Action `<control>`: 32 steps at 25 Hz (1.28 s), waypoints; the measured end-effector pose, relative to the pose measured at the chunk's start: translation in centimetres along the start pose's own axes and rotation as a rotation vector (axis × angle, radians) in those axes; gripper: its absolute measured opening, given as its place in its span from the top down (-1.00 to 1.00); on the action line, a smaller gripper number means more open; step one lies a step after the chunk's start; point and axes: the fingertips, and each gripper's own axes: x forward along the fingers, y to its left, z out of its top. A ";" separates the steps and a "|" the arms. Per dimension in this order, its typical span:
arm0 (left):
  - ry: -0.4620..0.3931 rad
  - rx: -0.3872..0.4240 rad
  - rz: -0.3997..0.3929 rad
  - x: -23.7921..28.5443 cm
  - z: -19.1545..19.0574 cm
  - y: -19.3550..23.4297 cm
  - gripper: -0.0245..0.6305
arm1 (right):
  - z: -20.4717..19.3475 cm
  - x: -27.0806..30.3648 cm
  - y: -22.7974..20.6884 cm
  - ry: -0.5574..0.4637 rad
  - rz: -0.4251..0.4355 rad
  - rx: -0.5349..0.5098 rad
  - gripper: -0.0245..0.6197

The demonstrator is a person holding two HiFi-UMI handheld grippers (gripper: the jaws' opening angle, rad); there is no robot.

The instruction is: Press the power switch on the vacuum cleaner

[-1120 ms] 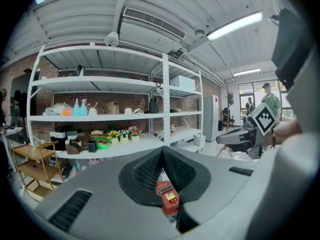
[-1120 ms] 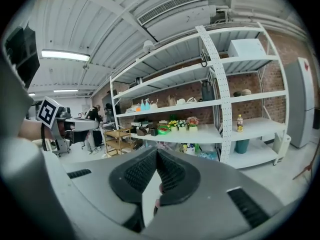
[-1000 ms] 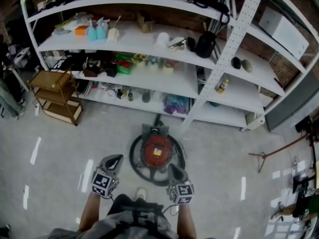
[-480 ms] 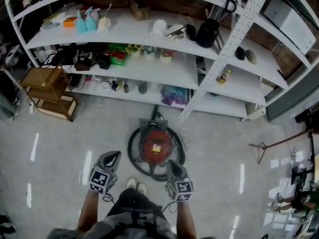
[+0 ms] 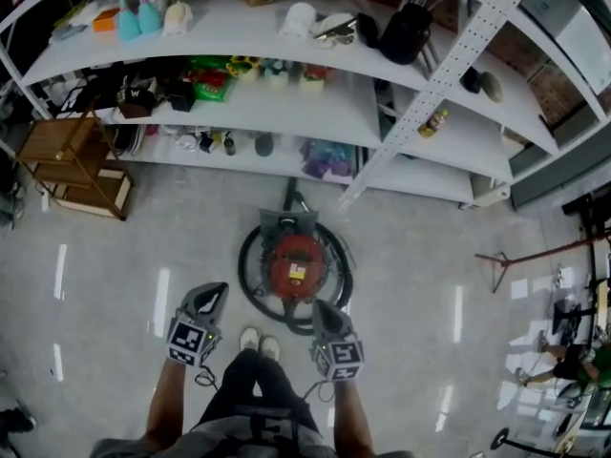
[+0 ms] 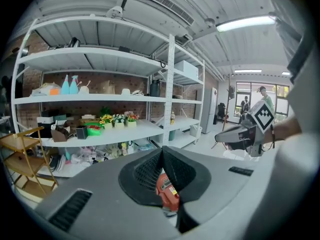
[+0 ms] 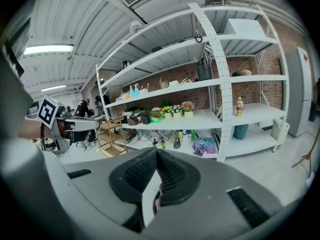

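We see a white shelving unit (image 5: 358, 113) standing on a glossy grey floor (image 5: 105, 256). On an upper shelf, two turquoise spray bottles (image 5: 134, 15) stand at the left and a black jug (image 5: 406, 32) further right. Below them sit small pots of flowers (image 5: 286, 70). A small bottle (image 5: 431, 122) stands right of the perforated upright (image 5: 458, 60). A wooden trolley (image 5: 72, 160) stands beside the unit's left end.

vacuum cleaner (image 5: 298, 267): glossy red plastic top | floor (image 5: 115, 256): smooth, shiny, pale | shelving (image 5: 441, 82): white painted metal | cart (image 5: 72, 160): bare wood | left gripper (image 6: 161, 150) pads (image 6: 145, 171): black, matt, ribbed
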 end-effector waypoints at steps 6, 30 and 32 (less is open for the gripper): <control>0.027 -0.033 -0.027 2.7 -2.8 0.0 0.90 | -2.8 2.7 -0.7 0.036 -0.006 0.026 0.89; 0.162 -0.107 -0.115 10.4 -17.8 -0.2 0.90 | -16.8 12.9 -4.7 0.181 0.004 0.084 0.89; 0.161 -0.125 -0.113 11.0 -18.7 -0.2 0.90 | -18.1 13.7 -5.0 0.194 0.007 0.089 0.89</control>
